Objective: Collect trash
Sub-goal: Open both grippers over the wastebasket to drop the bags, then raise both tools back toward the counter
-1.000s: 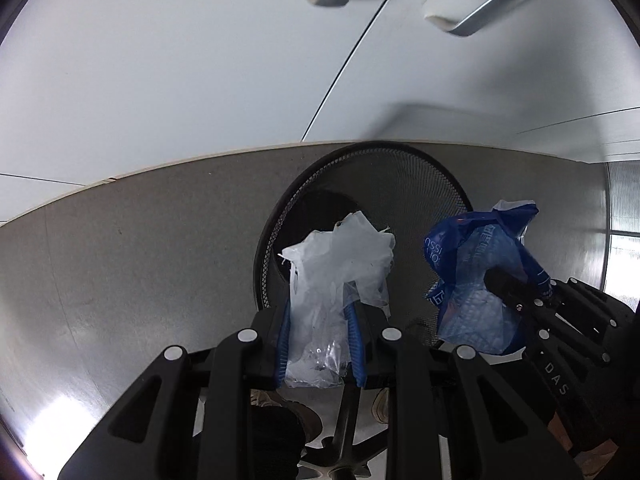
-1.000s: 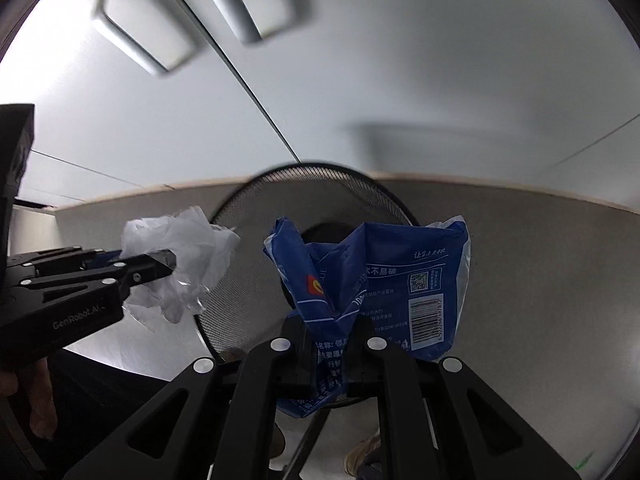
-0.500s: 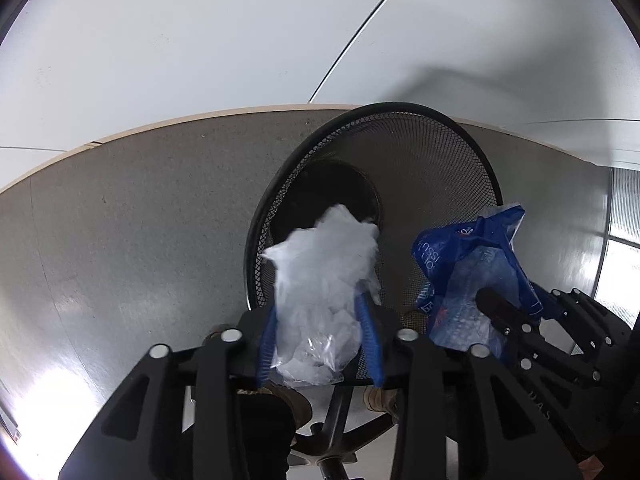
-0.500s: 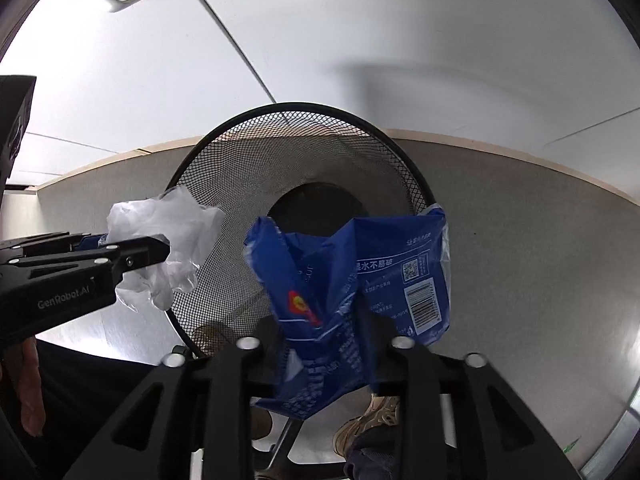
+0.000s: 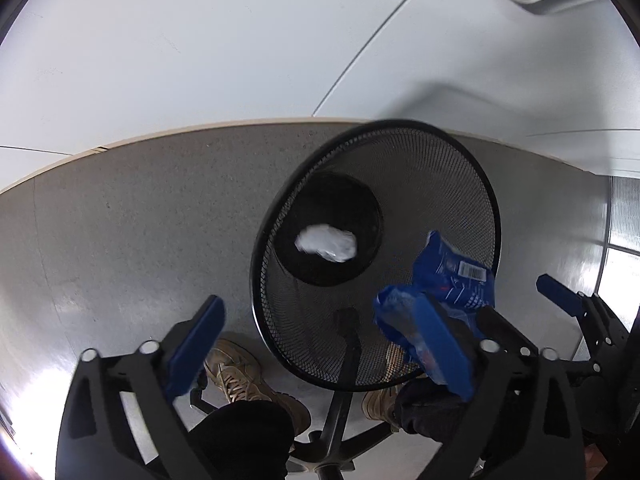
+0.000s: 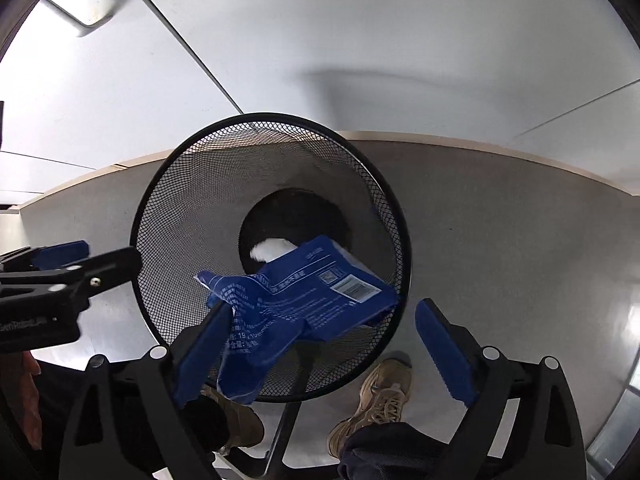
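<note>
Below, two hand-held grippers point down over a black wire-mesh wastebasket (image 5: 472, 184) standing on a grey speckled floor (image 5: 140, 220) beside pale cabinet doors (image 5: 200, 40).

Left hand-held gripper (image 5: 320, 344): its blue-padded jaws are spreading wide, and nothing is between them. A crumpled clear plastic bag (image 5: 326, 243) is well below it, inside the basket at its dark bottom.

Right hand-held gripper (image 6: 324, 356): its jaws are also spreading wide. A blue printed wrapper (image 6: 304, 300), with a white barcode label, hangs in the gap over the basket's near rim. Its crumpled lower end lies against the left pad; the right pad is clear of it, so nothing squeezes it. Whether it still clings to that left pad cannot be told. Behind the wrapper, a white scrap of the plastic bag shows at the basket bottom.

Under the grippers are the person's tan shoes (image 6: 380, 400), dark trousers, and the black base of a chair (image 5: 340, 420).
</note>
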Demonstrator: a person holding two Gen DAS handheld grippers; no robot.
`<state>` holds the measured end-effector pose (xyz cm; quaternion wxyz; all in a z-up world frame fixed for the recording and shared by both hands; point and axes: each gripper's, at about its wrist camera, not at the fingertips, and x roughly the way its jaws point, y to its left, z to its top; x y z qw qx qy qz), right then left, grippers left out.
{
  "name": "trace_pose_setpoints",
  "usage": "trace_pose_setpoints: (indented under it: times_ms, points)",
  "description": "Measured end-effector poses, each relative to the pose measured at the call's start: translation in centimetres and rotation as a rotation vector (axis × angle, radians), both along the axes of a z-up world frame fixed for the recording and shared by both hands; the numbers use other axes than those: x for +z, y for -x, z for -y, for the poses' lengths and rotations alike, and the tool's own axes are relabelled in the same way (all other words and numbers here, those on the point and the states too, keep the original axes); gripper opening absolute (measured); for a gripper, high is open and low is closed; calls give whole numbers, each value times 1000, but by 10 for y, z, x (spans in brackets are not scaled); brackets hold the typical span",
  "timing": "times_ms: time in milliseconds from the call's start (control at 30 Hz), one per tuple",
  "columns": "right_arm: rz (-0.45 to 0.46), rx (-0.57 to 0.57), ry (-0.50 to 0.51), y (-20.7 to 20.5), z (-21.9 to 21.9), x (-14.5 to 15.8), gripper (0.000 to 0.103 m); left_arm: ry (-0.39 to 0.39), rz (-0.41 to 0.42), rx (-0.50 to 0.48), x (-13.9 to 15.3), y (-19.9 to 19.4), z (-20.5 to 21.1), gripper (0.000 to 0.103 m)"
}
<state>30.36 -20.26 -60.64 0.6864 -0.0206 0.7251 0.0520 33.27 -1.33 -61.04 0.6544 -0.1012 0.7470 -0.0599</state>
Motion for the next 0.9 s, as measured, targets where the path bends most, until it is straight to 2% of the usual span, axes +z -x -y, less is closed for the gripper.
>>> trace_pose_setpoints:
  times_ms: [133, 200, 333, 533, 700, 900]
  points:
    - [25, -21, -14, -1, 5, 9, 100, -11, -11, 3, -4, -2, -3, 99]
    - [22, -30, -8, 0, -1, 8, 100, -14, -23, -4, -2, -3, -1, 99]
    - [-5, -34, -1, 3, -5, 3, 100, -25, 3, -7, 0, -8, -4, 99]
    - [14, -41, 8, 2, -7, 7, 100, -19, 18, 15, 4, -3, -12, 99]
    - [46, -44, -3, 8, -12, 18, 100, -10, 54, 35, 25, 0, -17, 99]
    - [111, -36, 1, 15, -15, 53, 100, -8, 121, 51, 67, 10, -25, 99]
